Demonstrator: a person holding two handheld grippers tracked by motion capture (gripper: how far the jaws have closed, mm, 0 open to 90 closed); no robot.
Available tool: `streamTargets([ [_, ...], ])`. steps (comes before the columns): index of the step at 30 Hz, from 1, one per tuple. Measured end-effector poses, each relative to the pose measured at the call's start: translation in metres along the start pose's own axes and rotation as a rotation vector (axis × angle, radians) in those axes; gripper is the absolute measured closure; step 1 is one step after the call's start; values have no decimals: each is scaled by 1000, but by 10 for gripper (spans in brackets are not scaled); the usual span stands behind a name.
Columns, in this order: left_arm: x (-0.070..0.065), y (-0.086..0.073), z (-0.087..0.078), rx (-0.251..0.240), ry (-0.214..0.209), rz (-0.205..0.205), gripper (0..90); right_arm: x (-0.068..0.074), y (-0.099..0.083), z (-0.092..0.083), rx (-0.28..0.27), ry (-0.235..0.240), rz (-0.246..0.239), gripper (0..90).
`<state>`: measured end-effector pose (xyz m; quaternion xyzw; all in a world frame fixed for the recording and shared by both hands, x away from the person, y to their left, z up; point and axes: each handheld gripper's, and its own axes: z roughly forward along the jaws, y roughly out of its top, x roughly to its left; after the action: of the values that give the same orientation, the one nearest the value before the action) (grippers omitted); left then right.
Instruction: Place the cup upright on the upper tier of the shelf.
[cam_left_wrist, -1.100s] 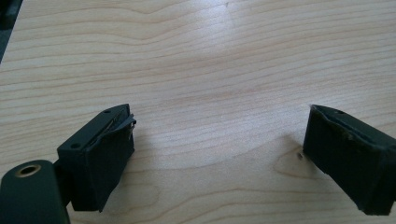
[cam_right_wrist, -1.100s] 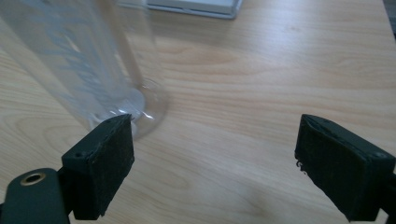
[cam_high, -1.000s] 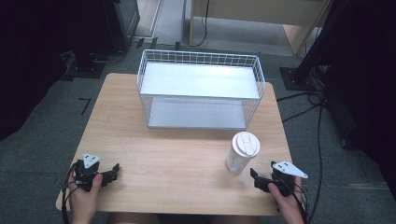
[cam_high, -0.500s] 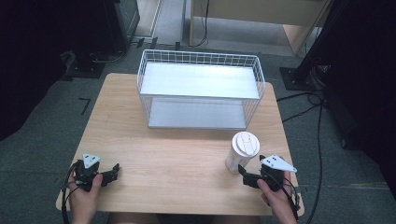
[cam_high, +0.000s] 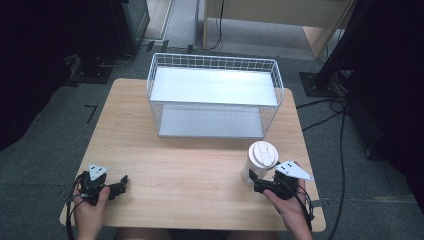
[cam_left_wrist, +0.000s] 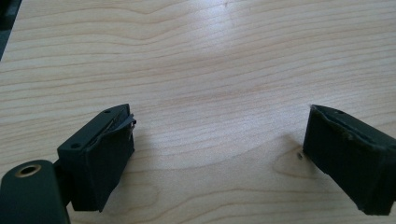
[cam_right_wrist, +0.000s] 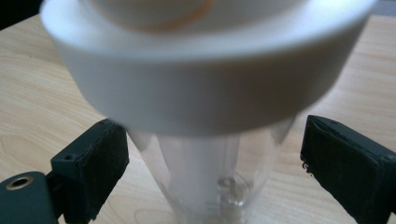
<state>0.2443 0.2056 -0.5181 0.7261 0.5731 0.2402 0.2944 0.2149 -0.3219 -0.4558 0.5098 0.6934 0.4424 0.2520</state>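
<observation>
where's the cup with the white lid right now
In the high view the cup stands upright on the wooden table, near its front right, in front of the wire basket; the right hand-held gripper has open jaws around its base.

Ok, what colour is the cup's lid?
White, on the cup's lid; the high view shows it best.

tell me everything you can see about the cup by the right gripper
The cup is clear plastic with a white lid, narrowing toward its base. It stands upright on the wooden table, near the right front, in front of the wire basket. The right gripper has its jaws either side of the lower body, with gaps showing, not touching.
</observation>
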Motion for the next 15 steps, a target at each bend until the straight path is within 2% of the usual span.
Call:
streamTargets([
  [7, 0, 0, 0, 1, -4, 5, 93, 3, 7, 6, -55, -3, 21, 83],
  [13, 0, 0, 0, 1, -4, 5, 93, 3, 10, 15, -78, 16, 94, 84],
  [15, 0, 0, 0, 1, -4, 5, 93, 6, 10, 17, -95, 1, 79, 119],
])
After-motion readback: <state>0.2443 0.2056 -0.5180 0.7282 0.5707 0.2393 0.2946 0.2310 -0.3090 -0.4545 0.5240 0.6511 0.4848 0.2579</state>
